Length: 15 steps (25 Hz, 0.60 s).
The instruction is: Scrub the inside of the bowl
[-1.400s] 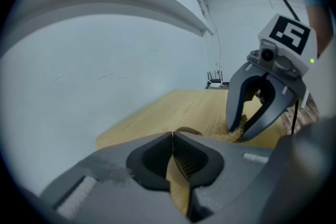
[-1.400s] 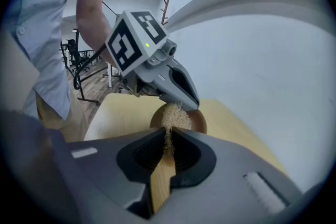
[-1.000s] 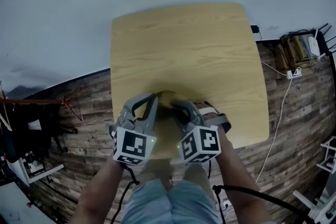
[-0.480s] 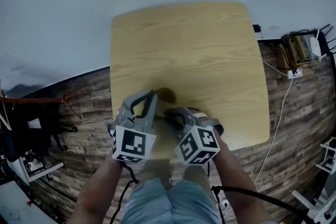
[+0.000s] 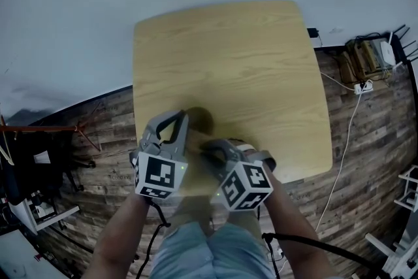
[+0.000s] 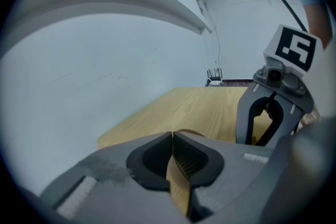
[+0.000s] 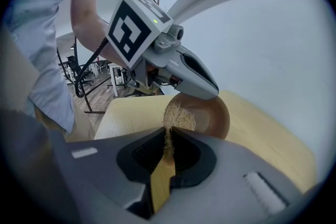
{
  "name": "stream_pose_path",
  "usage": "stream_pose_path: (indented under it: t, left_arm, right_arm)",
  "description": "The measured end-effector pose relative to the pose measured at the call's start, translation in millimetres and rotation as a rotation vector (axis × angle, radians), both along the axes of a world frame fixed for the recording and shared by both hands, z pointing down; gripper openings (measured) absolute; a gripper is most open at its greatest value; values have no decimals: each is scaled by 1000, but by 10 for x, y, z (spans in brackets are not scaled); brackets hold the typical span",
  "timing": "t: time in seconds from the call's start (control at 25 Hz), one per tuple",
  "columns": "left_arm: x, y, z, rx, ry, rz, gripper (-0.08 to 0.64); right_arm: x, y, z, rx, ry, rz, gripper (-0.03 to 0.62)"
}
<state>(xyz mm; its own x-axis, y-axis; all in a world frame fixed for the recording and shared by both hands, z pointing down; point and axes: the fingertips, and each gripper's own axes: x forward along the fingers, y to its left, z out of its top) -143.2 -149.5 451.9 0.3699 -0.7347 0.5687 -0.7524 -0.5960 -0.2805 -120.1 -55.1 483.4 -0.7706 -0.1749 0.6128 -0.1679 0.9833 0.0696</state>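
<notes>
The left gripper (image 6: pixel 172 136) pinches the rim of one bowl (image 7: pixel 212 113). The right gripper (image 7: pixel 168 135) squeezes one brush (image 7: pixel 177 117) inside it. Open table (image 5: pixel 248 68) lies ahead.

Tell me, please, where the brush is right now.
In the right gripper view, the brush is clamped in the right gripper, bristles inside the brown bowl, whose rim the left gripper holds.
</notes>
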Motion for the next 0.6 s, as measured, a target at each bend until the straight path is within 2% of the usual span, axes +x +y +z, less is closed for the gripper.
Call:
stream_pose_path:
  t: [0.32,0.48,0.6]
  left_arm:
    - [68,-63,-79,14,-22,20,29]
    - [114,-27,-93,13,-17,24,29]
    - [173,-3,-91,10,-12,34,29]
  right_arm:
    - [112,127,-116,-2,-15,-8,28]
    - [172,19,-273,40,-55,59,28]
    - [206,-141,-218,72,-27,104,28]
